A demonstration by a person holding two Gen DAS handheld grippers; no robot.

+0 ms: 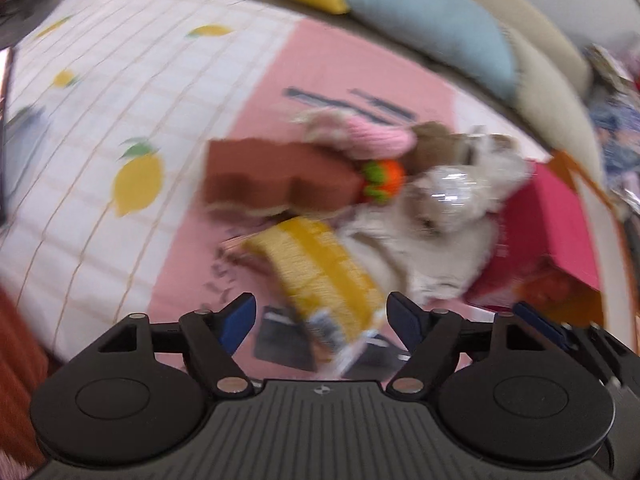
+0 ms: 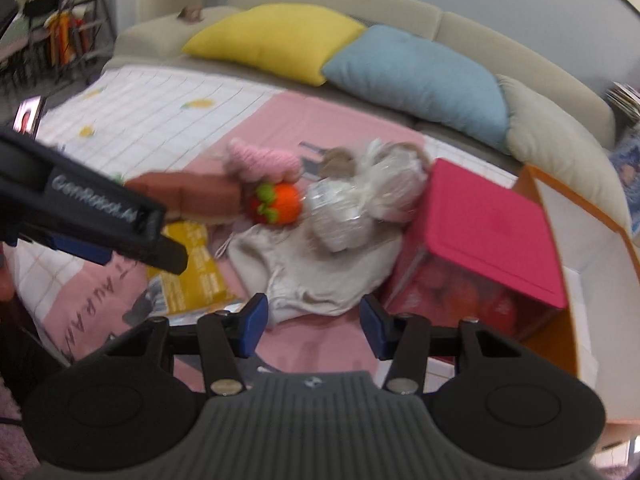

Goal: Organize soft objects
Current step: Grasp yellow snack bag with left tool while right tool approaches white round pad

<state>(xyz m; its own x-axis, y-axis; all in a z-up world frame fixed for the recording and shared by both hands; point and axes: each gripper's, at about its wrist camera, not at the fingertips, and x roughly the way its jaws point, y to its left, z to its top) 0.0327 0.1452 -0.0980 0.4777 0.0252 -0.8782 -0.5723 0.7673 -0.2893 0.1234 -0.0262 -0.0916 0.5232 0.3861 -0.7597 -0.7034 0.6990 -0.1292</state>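
Nearest the left wrist camera, the left tool (image 1: 322, 314) stands with its blue-padded fingers spread wide and nothing pressed between them; a yellow packet (image 1: 320, 276) lies on the bed beyond the gap, its lower end smeared by blur. Both views are blurred, the left one more so, so printing and fine edges cannot be read.

Across the other view, the right tool (image 2: 311, 326) holds its fingers partly apart over bare pink bedding (image 2: 320, 332), gripping nothing. From the left edge, the left tool's dark arm crosses this picture and hides part of the packet and the near end of a brown block-shaped plush (image 2: 188, 196).

Soft things lie heaped together mid-bed: the brown plush, a pink knitted piece (image 2: 264, 160) touching its top, an orange knitted fruit (image 2: 278, 204) with green leaves just beside it, a beige cloth (image 2: 304, 272), and a pale plush wrapped in clear film (image 2: 352, 212), whose shape is hard to make out. A pink box (image 2: 480, 224) sits just right of the heap, with an open orange box (image 2: 576, 280) beyond, cut off at the frame edge. Yellow cushion (image 2: 276, 40) and blue cushion (image 2: 420, 76) lean on the sofa back.
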